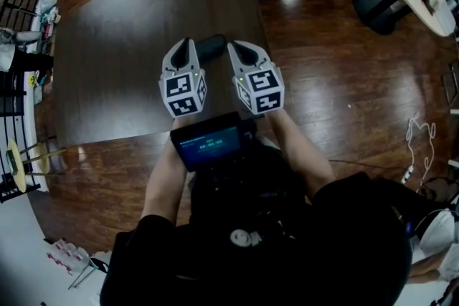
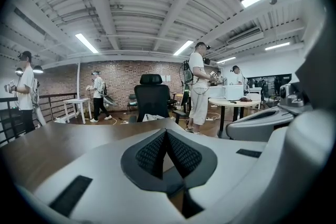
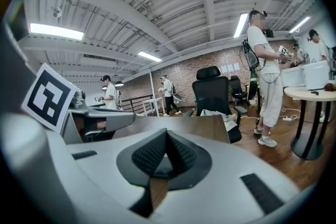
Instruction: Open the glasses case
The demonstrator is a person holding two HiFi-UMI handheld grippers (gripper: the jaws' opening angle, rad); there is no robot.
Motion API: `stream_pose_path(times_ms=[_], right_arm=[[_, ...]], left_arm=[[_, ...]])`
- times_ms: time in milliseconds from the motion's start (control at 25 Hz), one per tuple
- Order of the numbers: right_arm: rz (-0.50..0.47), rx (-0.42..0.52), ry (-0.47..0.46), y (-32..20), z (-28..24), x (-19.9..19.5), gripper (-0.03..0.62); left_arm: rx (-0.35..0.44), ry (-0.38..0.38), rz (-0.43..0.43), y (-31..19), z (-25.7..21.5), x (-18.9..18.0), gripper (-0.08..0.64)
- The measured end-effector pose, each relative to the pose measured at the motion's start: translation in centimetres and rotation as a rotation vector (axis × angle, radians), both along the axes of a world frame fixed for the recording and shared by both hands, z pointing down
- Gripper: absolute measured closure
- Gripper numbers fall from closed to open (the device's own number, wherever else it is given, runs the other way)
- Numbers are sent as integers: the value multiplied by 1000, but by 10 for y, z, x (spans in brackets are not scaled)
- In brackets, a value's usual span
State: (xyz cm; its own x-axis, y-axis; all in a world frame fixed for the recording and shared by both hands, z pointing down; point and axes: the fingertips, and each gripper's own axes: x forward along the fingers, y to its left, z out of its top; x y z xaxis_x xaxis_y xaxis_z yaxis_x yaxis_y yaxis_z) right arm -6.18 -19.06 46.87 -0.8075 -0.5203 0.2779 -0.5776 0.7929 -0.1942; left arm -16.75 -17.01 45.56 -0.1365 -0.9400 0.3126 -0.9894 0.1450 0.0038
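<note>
Head view: case (image 1: 211, 46) on table (image 1: 107, 46), between my left gripper (image 1: 186, 44) and right gripper (image 1: 234, 46).
Left gripper view: jaws together, empty.
Right gripper view: same, case unseen.
Probably a light, stiff, slick shell; I'd pinch the lid edge.

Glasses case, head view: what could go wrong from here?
1. The left gripper and right gripper are both shut and empty. Going in like this would likely shove the dark oblong glasses case rather than grip it.
2. The case is dark on the dark wooden table and hard to make out in either gripper view, so aim could be off.
</note>
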Motion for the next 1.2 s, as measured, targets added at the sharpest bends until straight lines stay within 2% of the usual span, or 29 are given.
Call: stream_pose_path(times_ms=[240,360,440,480,600,680,760,920,960,1000,1200], right_arm=[[23,1,4,-2,2,0,574],[47,2,19,-10,3,7,574],[64,-2,34,-21,6,10,574],[72,-5,39,-25,8,10,574],[94,-15,56,-37,14,9,574],[109,-20,67,-43,18,7,574],[124,-27,83,-48,22,5,574],[154,-36,110,-57,28,2,574],[160,-39,116,-58,29,2,574],[165,-41,123,-59,31,2,574],[184,-54,157,-65,37,0,574]], left_arm=[[-23,-13,67,-13,11,-5,560],[-69,-41,178,-33,24,-10,560],[-134,-43,309,-53,38,-16,560],[-177,-43,401,-61,48,-17,560],[-359,-89,757,-67,81,-9,560],[-492,-134,935,-64,103,-10,560],[-583,-128,1034,-63,119,-15,560],[-703,20,1169,-56,141,-14,560],[-729,37,1194,-53,147,-13,559],[-754,45,1216,-49,153,-11,547],[-881,139,1323,-35,170,-2,282]])
